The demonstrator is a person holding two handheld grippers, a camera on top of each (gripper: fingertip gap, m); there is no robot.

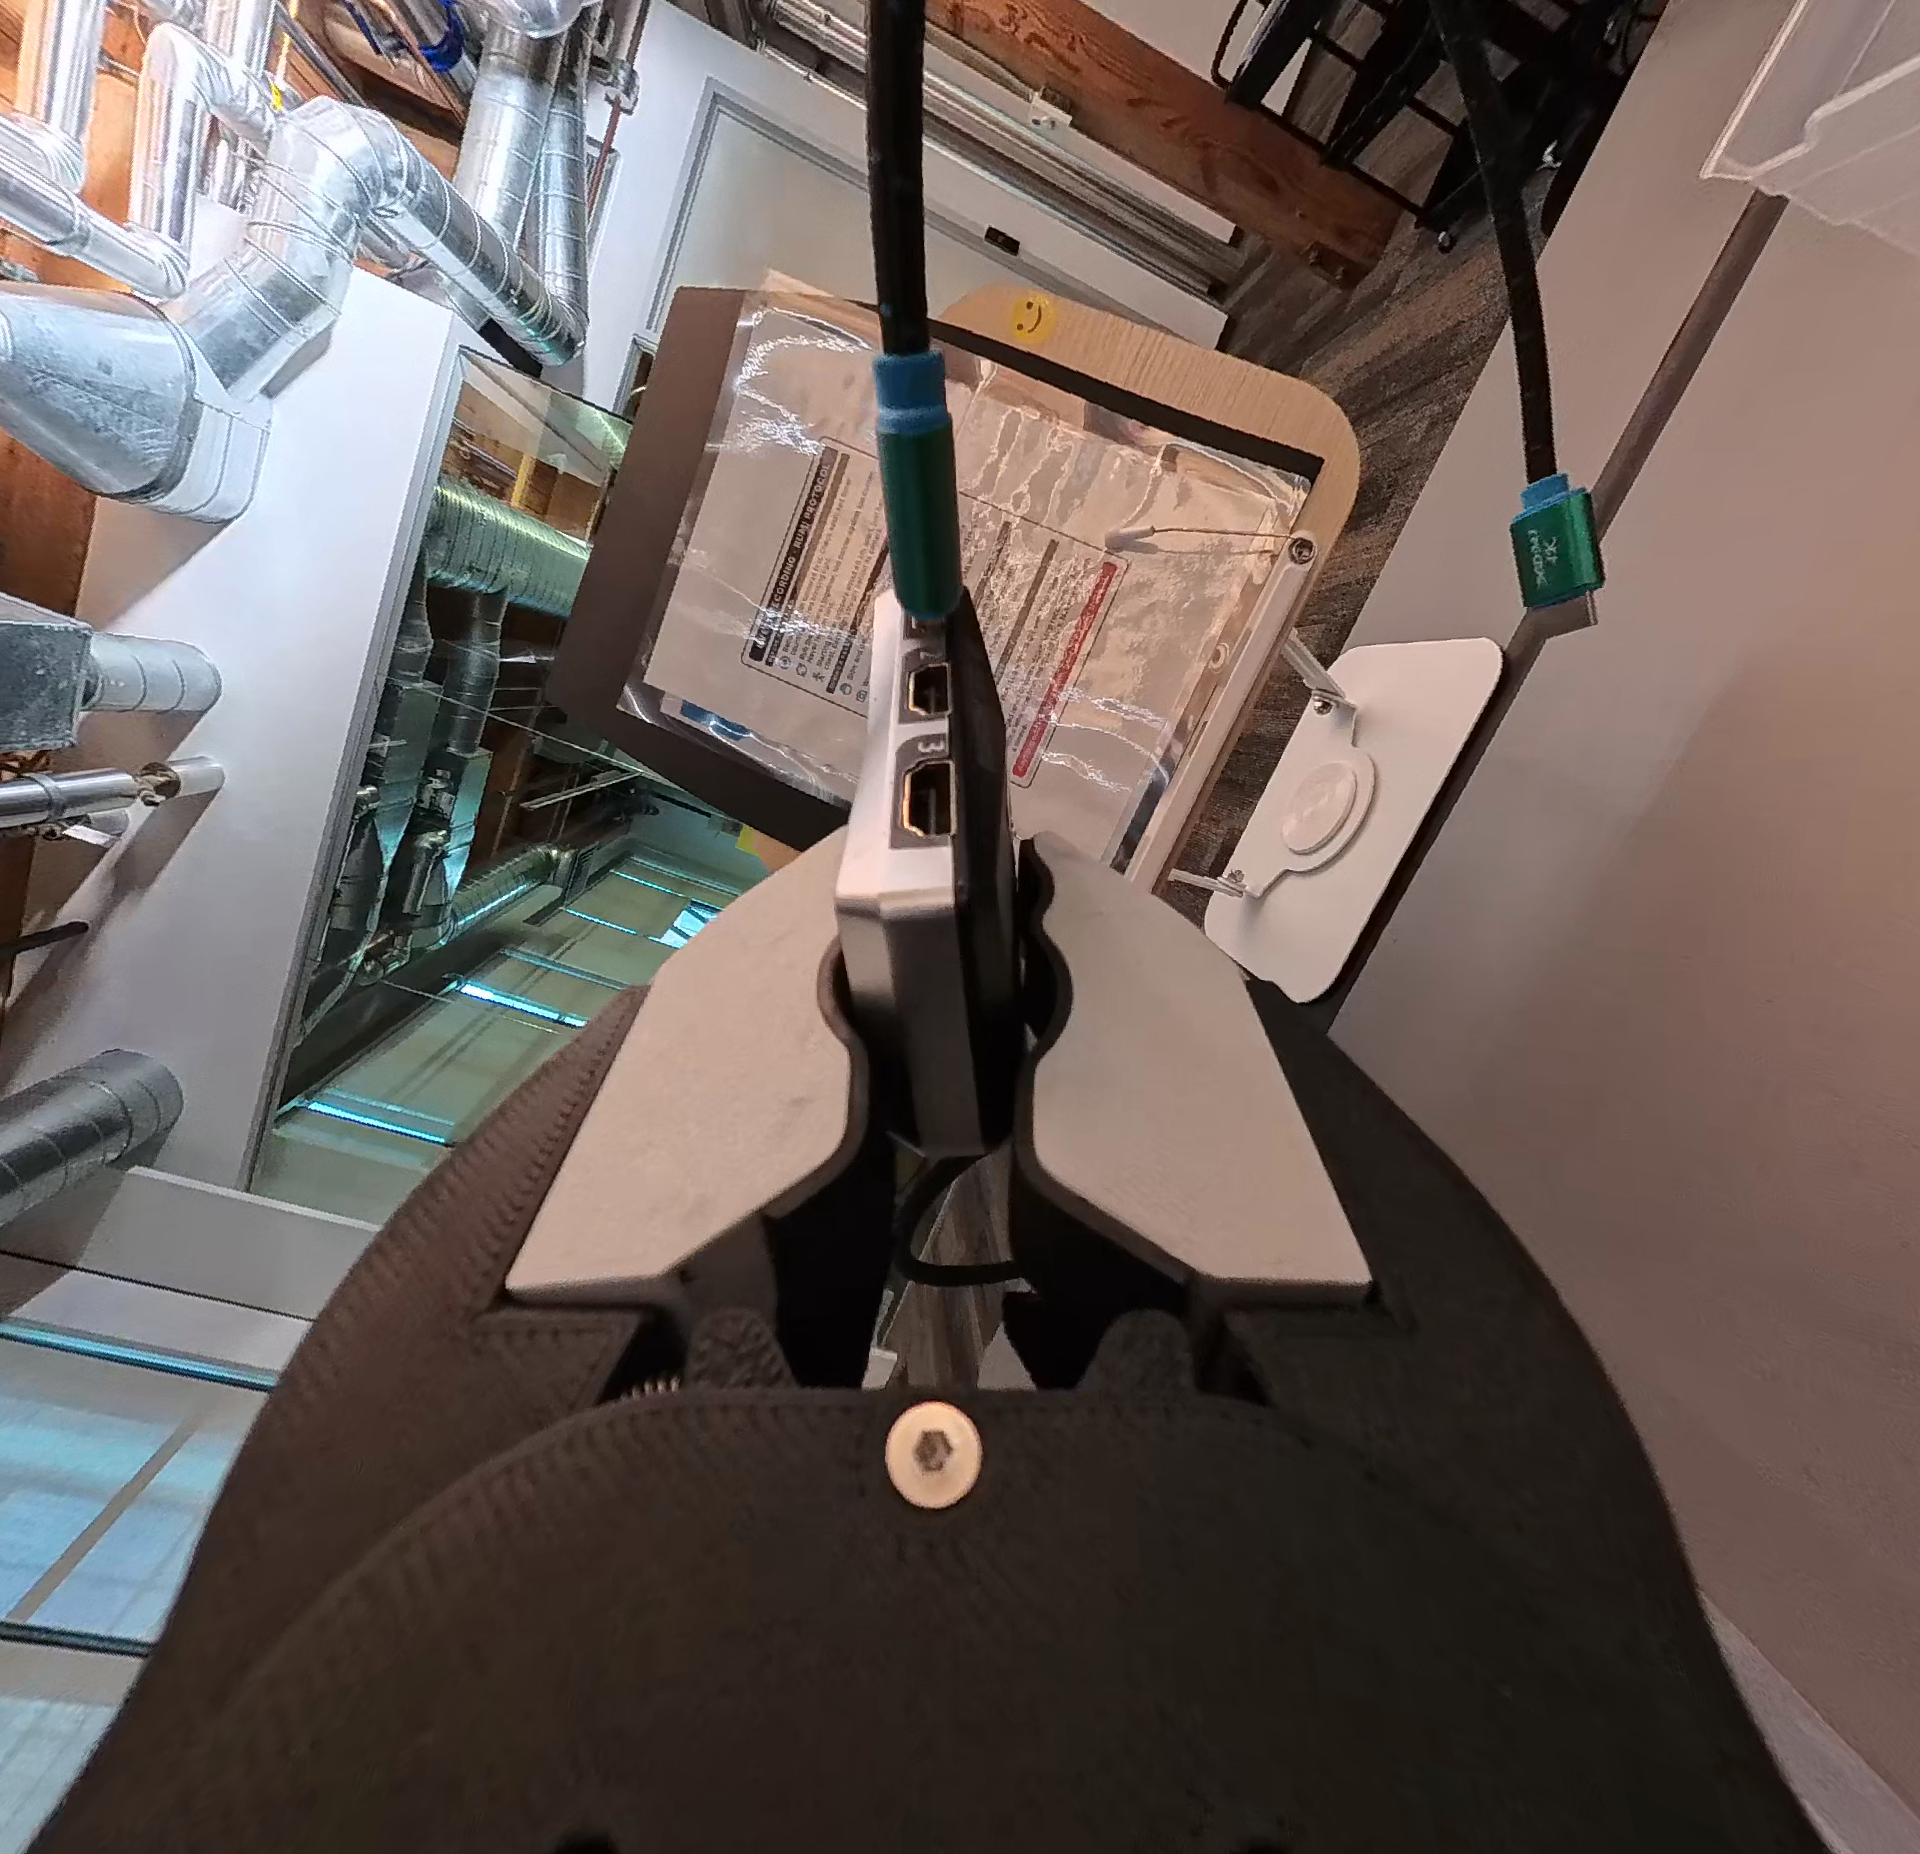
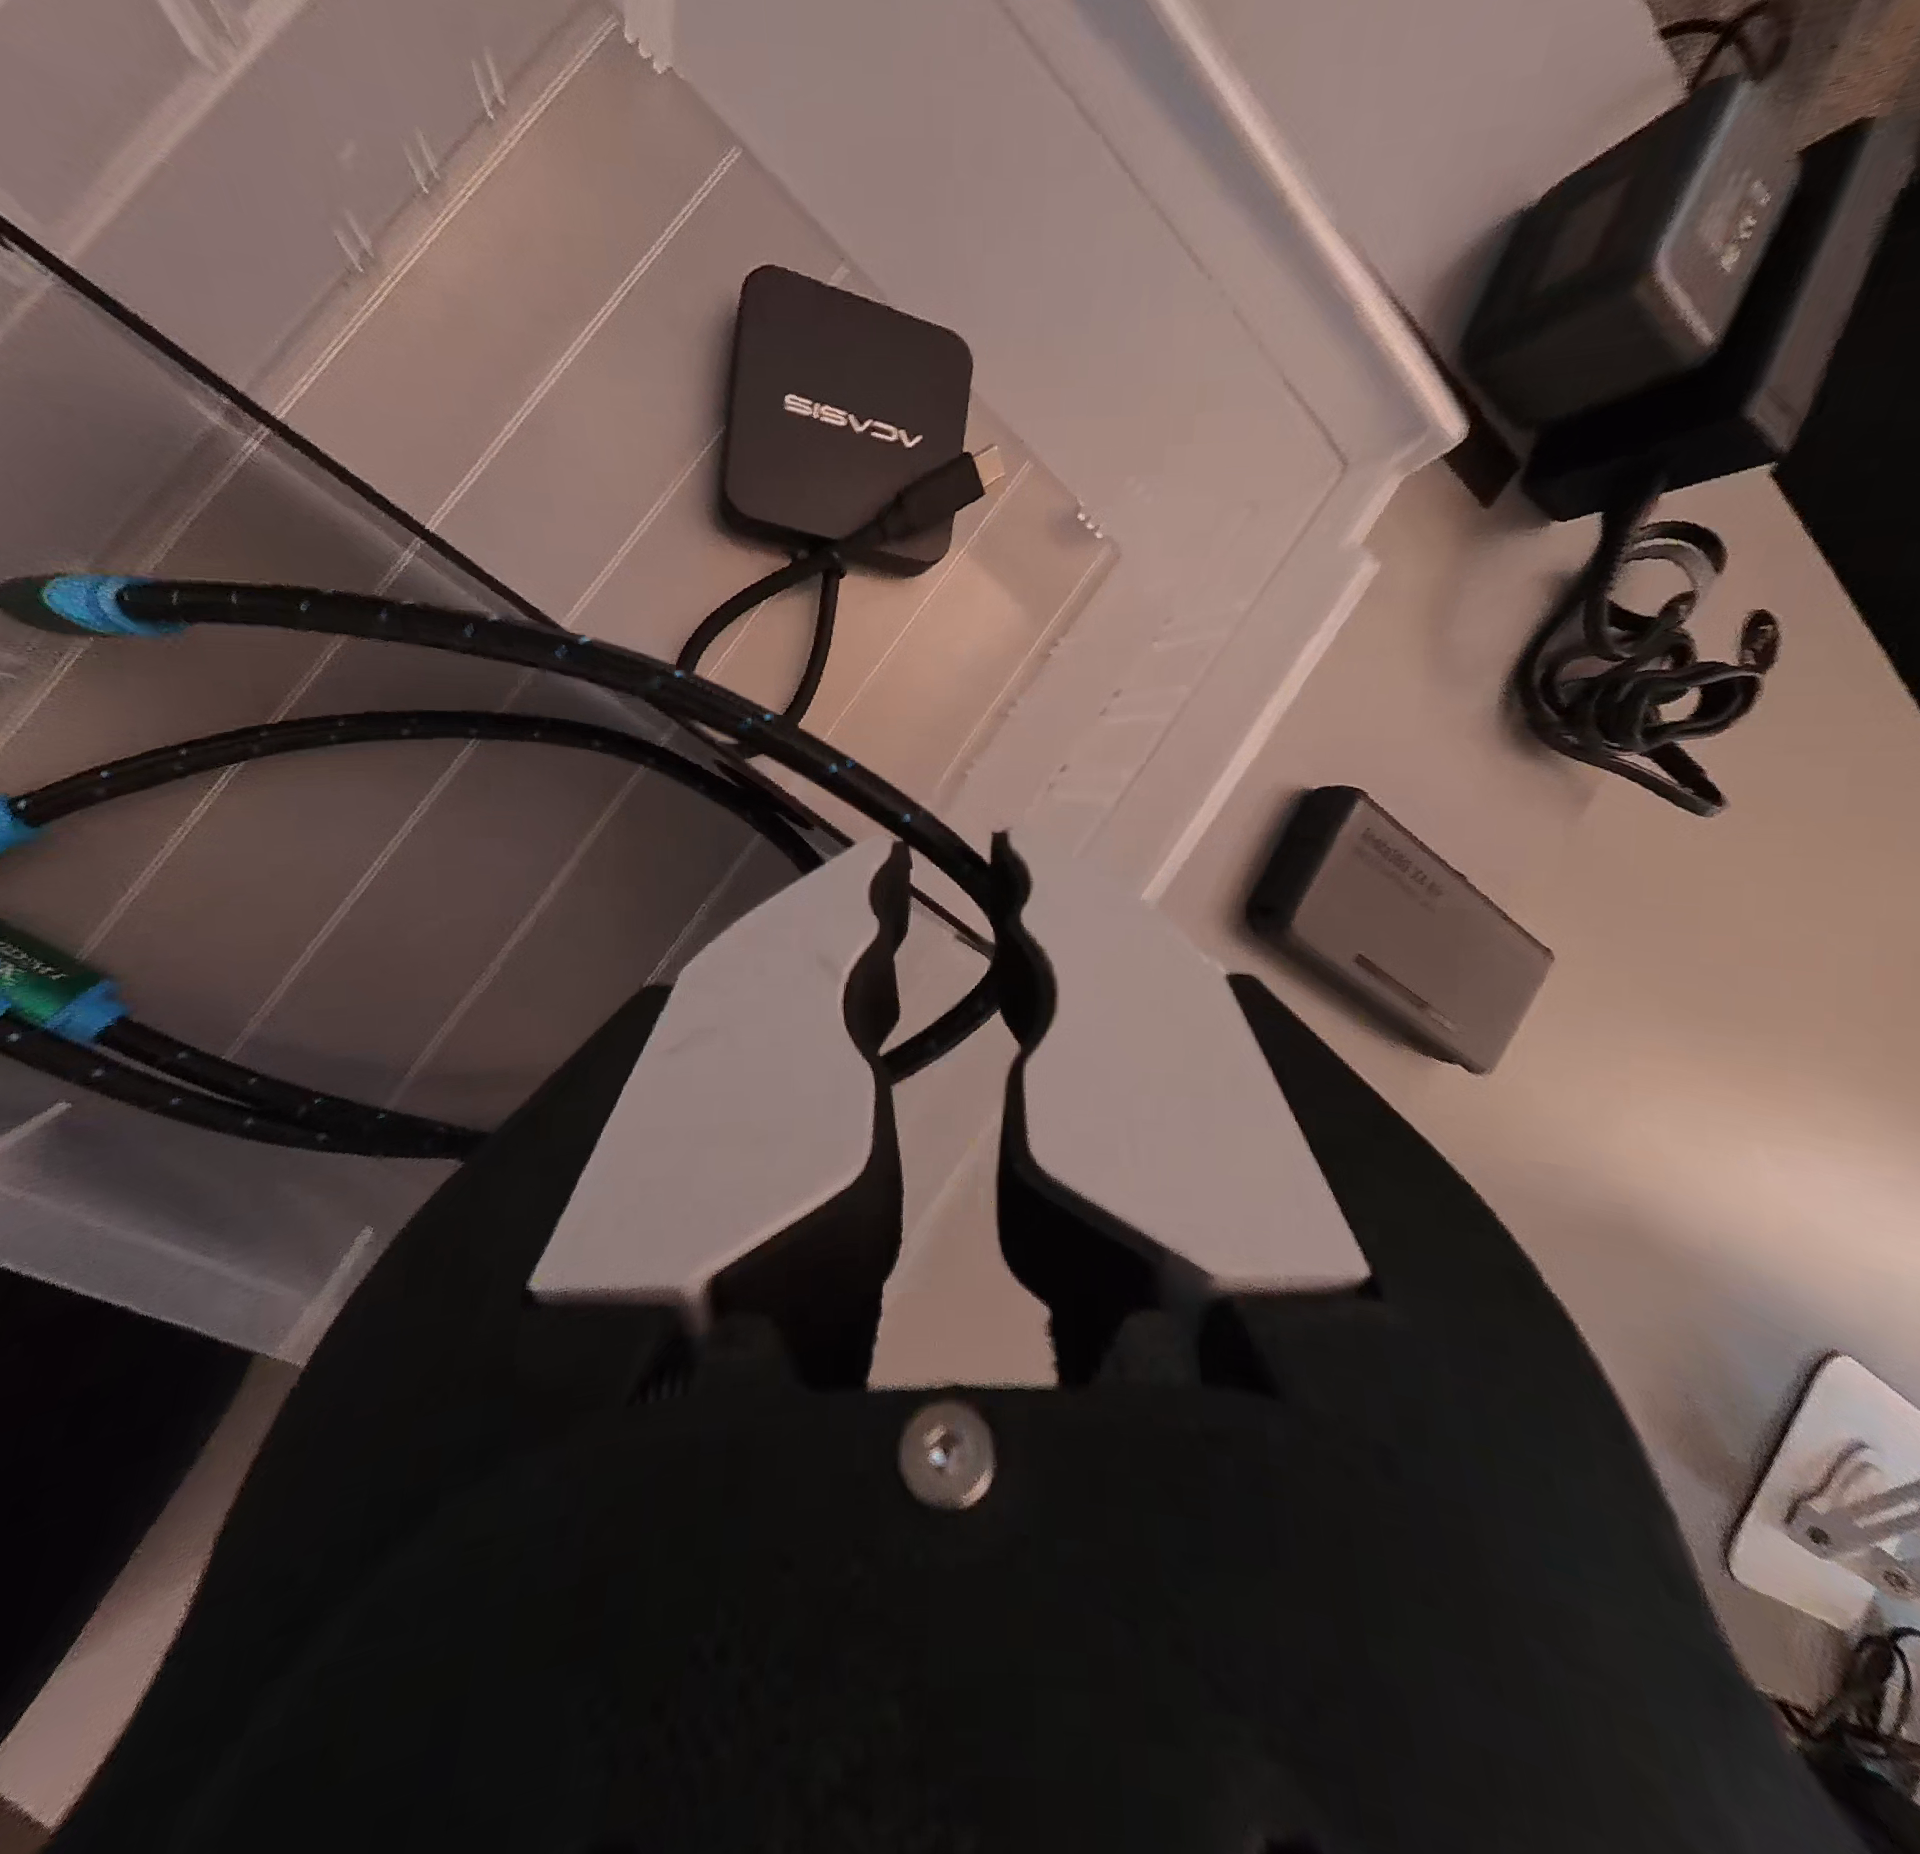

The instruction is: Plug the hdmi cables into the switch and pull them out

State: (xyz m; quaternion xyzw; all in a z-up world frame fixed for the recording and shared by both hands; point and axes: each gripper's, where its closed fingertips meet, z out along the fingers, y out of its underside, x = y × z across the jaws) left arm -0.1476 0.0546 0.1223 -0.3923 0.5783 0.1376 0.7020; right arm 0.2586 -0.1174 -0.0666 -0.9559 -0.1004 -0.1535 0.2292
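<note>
In the left wrist view my left gripper point(image 1: 935, 859) is shut on a silver and black HDMI switch point(image 1: 914, 931) and holds it up in the air, ports facing away. One black braided cable's green plug point(image 1: 912, 516) sits in the far port. Two nearer ports point(image 1: 928, 796) are empty. A second green plug point(image 1: 1555, 547) hangs loose on its cable at the right. In the right wrist view my right gripper point(image 2: 948, 848) is open, its jaws a small gap apart. Braided cables point(image 2: 582, 651) cross just beyond the tips; one loops through the gap point(image 2: 940, 1035). Whether it touches the fingers is unclear.
On the white table in the right wrist view lie a black square hub point(image 2: 847, 417), a grey box point(image 2: 1403, 957), a black power brick point(image 2: 1631, 318) with a coiled cord point(image 2: 1631, 682), and a clear plastic bin point(image 2: 312, 454). A board with a laminated sheet point(image 1: 1039, 578) stands ahead in the left wrist view.
</note>
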